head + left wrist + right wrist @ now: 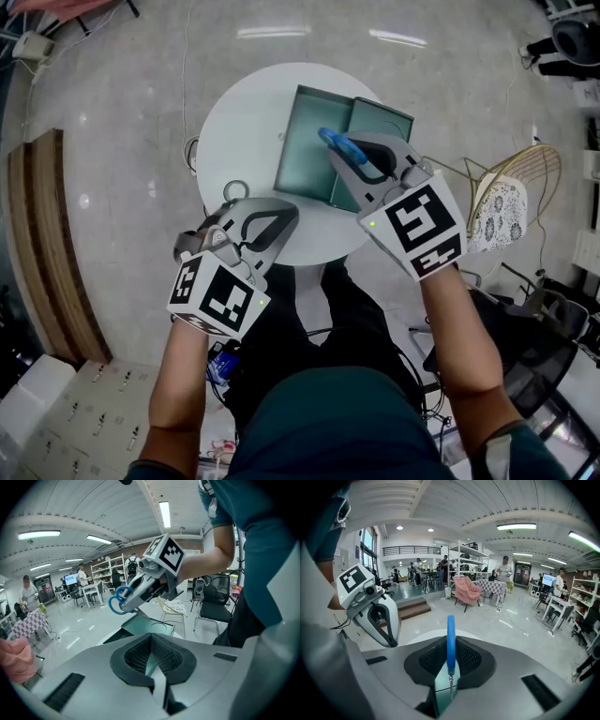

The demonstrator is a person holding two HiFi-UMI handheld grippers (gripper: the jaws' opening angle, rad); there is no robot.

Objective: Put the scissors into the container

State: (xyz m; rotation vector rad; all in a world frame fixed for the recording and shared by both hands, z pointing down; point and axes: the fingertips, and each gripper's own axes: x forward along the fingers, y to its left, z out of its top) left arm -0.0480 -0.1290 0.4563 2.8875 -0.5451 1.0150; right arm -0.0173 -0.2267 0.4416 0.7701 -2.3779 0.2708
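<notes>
"Where were the scissors?"

"My right gripper (349,157) was pinching the scissors (335,142) edge-on, with the blue handles pointing to ten o'clock over the open container (309,141) on the bench (234,122). The left gripper (274,221), at seven o'clock, was pressed together and empty."

"What was the risk?"

"The hold was narrow. I judged the scissors could pivot, catch the rim and fall outside."

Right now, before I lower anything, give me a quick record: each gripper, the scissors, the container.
right gripper: shut on the scissors, blue handle forward
left gripper: shut, empty, at the table's near edge
scissors: above the container, not yet inside
container: teal, open, on the round white table
</notes>
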